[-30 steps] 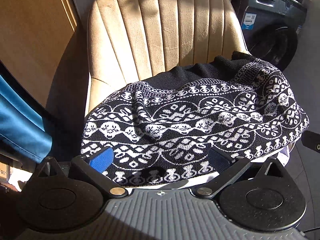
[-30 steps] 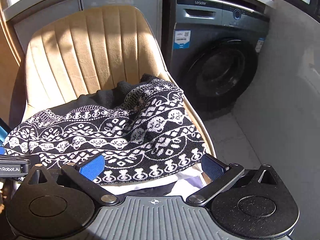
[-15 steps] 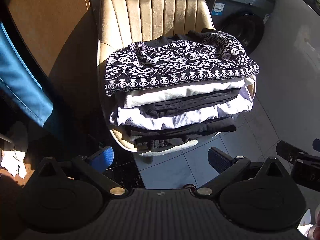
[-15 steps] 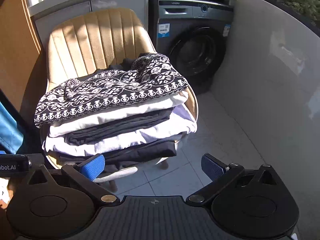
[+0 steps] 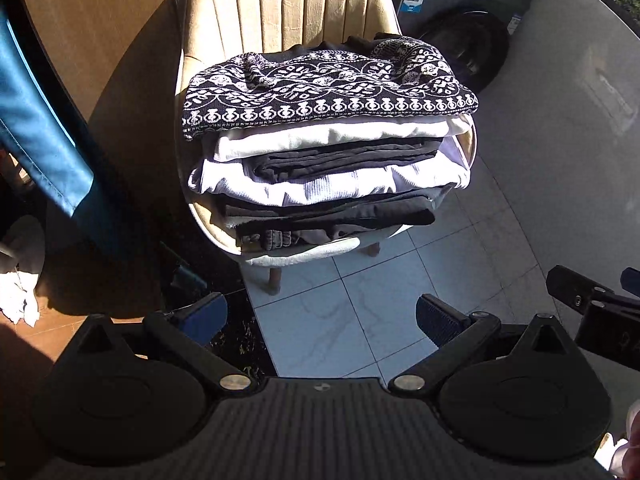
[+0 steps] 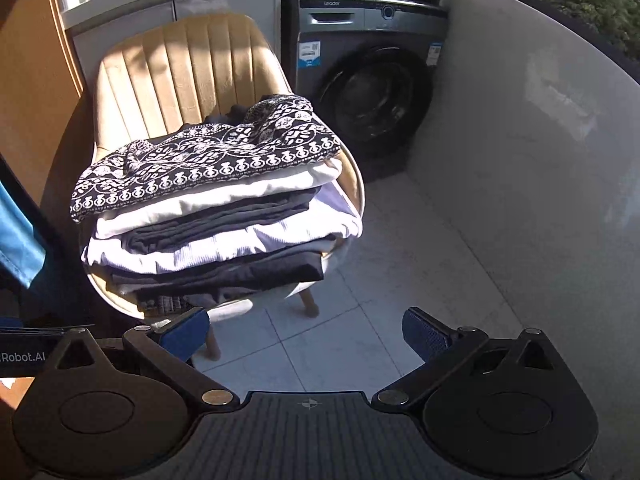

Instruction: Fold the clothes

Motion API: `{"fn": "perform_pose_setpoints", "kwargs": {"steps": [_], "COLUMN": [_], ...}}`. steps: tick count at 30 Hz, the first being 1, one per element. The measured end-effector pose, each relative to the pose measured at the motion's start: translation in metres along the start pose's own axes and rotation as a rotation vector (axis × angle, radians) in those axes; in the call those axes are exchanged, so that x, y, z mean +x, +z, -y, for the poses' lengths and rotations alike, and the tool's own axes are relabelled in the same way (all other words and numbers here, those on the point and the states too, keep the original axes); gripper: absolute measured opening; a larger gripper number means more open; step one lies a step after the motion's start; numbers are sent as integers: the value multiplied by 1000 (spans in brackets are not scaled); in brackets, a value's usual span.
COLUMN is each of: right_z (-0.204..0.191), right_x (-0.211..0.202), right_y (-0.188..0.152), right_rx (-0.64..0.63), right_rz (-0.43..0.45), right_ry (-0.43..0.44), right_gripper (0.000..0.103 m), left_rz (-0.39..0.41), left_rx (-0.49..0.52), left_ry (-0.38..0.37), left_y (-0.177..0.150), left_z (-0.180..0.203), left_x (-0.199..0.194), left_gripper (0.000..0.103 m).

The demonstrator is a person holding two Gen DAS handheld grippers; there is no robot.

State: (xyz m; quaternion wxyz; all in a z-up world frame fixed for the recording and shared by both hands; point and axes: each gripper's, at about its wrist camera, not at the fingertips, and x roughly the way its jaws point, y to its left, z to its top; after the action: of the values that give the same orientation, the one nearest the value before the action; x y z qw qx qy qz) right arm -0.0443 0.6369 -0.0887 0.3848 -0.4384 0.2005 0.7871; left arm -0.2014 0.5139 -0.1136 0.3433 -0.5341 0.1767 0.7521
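- The washing machine point(image 6: 370, 92) behind the chair carries the word "Leader" on its top panel; a white and blue sticker with a QR-style square sits on its upper left front, and a smaller one on the right, both too small to read.
- In the right wrist view, white lettering "Robot.AI" shows on a dark part at the left edge, which is the left gripper's body.
- The patterned sweater point(image 5: 328, 88) point(image 6: 204, 158), black with white motifs, lies folded on top of a stack of folded clothes point(image 5: 328, 184) point(image 6: 216, 240), white and dark layers by turns.
- The stack fills the seat of the tan chair point(image 5: 288, 4) point(image 6: 188, 68), its front edge overhanging the seat's front rim; the sweater's back part is bunched near the backrest.
- The left gripper point(image 5: 320, 318) has its jaws spread wide with nothing between them, over the tiled floor point(image 5: 340, 320), in front of the chair and apart from the stack.
- The right gripper point(image 6: 306, 334) is likewise spread wide and empty, in front of the chair, its left finger point(image 6: 186, 330) overlapping the chair's front rim in the picture; I cannot tell whether it touches.
- A blue cloth point(image 5: 40, 120) hangs to the left of the chair.
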Motion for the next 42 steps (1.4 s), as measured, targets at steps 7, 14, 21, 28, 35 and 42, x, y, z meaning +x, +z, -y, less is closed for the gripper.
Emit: {"fn": "perform_pose_setpoints", "kwargs": {"steps": [7, 14, 21, 28, 35, 42], "right_z": [26, 35, 39, 33, 37, 41], "right_x": [0, 0, 1, 3, 5, 4], "right_y": [-6, -6, -6, -5, -5, -5], "right_rx": [17, 0, -17, -43, -41, -29], "right_rz": [1, 10, 8, -5, -12, -13], "right_ry": [12, 22, 45, 67, 78, 86], "right_gripper": [102, 102, 102, 102, 102, 102], "left_rz": [17, 27, 5, 3, 9, 10], "left_rx": [-4, -24, -59, -65, -63, -50], "left_ry": [24, 48, 62, 73, 74, 70], "left_y": [-4, -6, -8, -10, -10, -9], "left_z": [13, 16, 12, 15, 19, 21], "left_x": [-8, -14, -12, -13, -13, -13], "left_gripper": [103, 103, 103, 103, 103, 103]}}
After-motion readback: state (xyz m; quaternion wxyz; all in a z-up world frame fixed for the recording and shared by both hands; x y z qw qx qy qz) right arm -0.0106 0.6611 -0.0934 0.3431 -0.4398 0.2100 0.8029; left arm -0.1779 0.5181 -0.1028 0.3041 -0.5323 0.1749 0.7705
